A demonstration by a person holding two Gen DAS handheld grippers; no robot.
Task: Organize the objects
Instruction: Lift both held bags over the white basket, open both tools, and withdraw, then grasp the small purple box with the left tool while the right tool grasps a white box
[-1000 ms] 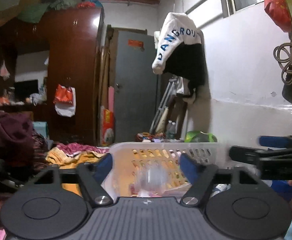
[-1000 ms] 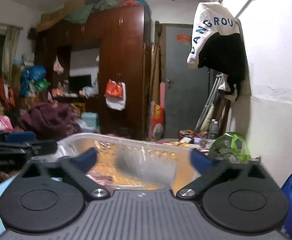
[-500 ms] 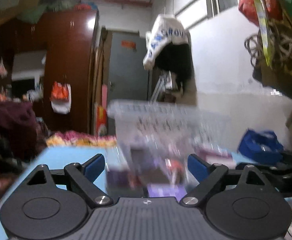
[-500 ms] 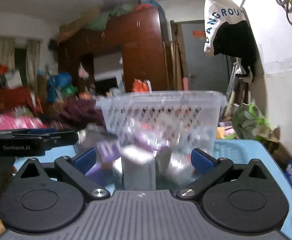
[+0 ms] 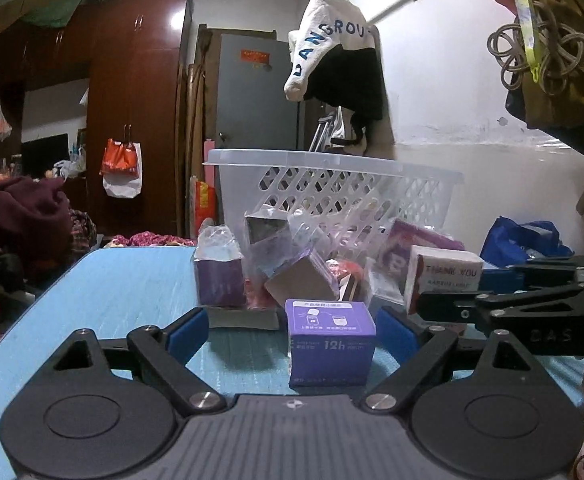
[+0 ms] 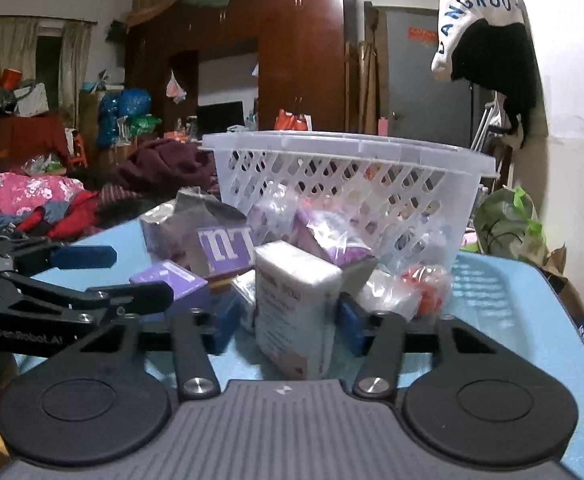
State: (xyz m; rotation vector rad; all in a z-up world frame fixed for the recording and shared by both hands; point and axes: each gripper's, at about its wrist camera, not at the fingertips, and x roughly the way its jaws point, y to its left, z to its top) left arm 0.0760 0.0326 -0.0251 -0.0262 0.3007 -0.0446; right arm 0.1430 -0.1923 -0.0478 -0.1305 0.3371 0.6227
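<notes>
Reaching low over the blue table point(image 5: 104, 284), both grippers face a heap of small packages piled against a white lattice basket point(image 5: 331, 176), which stands at the table's far side.

The left gripper point(image 5: 292, 332) has its jaws spread wide and opening slightly further. A purple box point(image 5: 329, 346) printed "12h" stands upright on the table between the 2 blue pads, close to the right-hand pad and well apart from the left-hand one; neither pad presses on it.

The right gripper point(image 6: 286, 324) is closing its jaws around a white box point(image 6: 292, 312) marked "THANK YOU", which stands upright on the table. The right-hand pad sits just against the box's side, while a narrow gap shows between the left-hand pad and the box, so a firm grip cannot be told.

Behind these 2 boxes lie clear plastic bags point(image 6: 319, 232) holding purple and red items, a purple carton point(image 6: 224, 254) with large white letters, and a brown cardboard box point(image 5: 301, 284) tilted on 1 edge. A white and black garment point(image 5: 331, 64) hangs on the wall beyond the basket.
</notes>
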